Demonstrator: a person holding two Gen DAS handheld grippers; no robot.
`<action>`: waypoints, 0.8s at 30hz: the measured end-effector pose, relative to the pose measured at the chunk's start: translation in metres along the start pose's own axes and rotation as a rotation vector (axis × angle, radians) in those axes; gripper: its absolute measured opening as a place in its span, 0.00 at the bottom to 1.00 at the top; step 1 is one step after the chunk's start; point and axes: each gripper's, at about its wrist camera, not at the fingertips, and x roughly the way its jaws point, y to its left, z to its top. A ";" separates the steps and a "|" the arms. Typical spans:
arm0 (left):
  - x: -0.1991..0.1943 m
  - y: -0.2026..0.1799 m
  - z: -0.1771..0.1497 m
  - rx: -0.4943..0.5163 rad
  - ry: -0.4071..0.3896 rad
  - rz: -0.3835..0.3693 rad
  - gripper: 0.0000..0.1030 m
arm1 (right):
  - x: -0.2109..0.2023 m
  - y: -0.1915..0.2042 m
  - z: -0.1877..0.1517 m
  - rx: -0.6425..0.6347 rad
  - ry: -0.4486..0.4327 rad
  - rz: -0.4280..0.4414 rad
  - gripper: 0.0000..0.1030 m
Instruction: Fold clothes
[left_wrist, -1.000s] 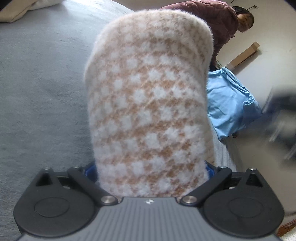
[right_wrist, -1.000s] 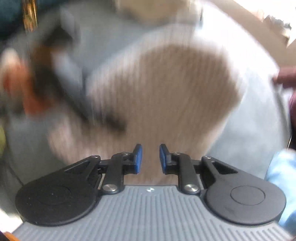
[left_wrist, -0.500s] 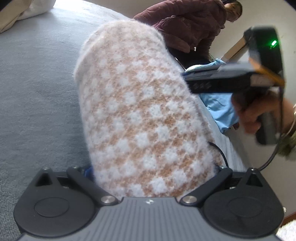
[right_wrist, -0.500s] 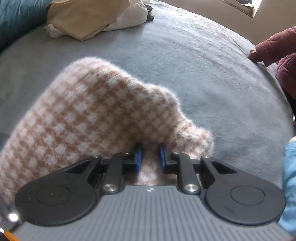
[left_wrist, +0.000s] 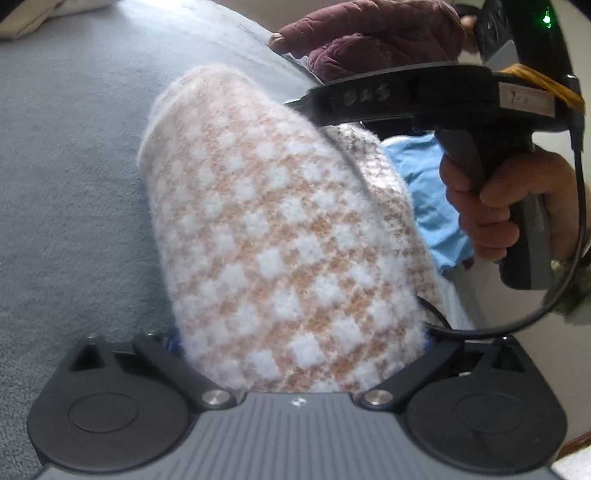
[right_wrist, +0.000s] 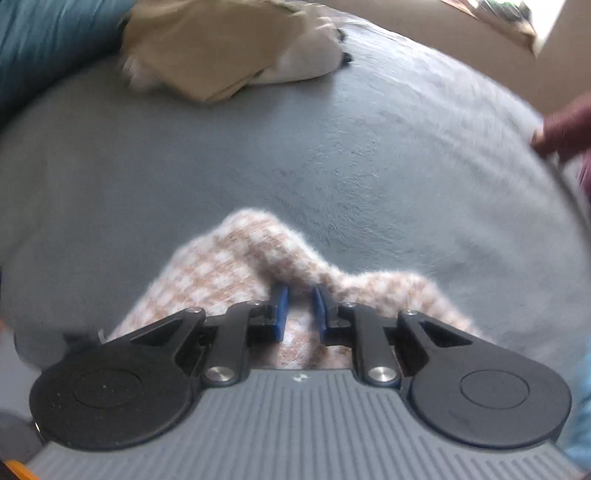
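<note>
A fuzzy tan-and-white checked garment (left_wrist: 280, 236) hangs folded over my left gripper (left_wrist: 299, 339), whose jaws stand wide with the thick cloth between them; the fingertips are hidden. The same garment (right_wrist: 240, 273) shows in the right wrist view, bunched around my right gripper (right_wrist: 299, 308). Its blue pads (right_wrist: 281, 310) stand nearly together with a fold of the cloth between them. The right gripper's body (left_wrist: 424, 92) and the hand holding it show in the left wrist view, at the garment's far upper edge.
A grey blanket (right_wrist: 369, 155) covers the bed. Tan and white clothes (right_wrist: 229, 48) lie piled at the far side by a teal pillow (right_wrist: 48, 40). A light blue garment (left_wrist: 428, 199) lies at the bed's right edge. A person in a maroon jacket (left_wrist: 369, 33) leans there.
The right gripper came in from the right and closed onto the garment's edge. The garment has dropped lower in the right wrist view and tilted in the left view.
</note>
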 end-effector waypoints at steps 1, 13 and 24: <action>0.000 -0.001 -0.002 0.014 -0.002 0.004 0.99 | -0.001 -0.004 0.002 0.024 0.002 0.015 0.12; -0.004 -0.008 -0.005 0.044 0.001 0.047 0.99 | -0.051 0.040 0.026 -0.078 0.013 0.106 0.13; -0.019 -0.006 0.008 0.001 0.048 0.035 0.96 | -0.020 0.033 -0.003 -0.020 0.003 0.116 0.13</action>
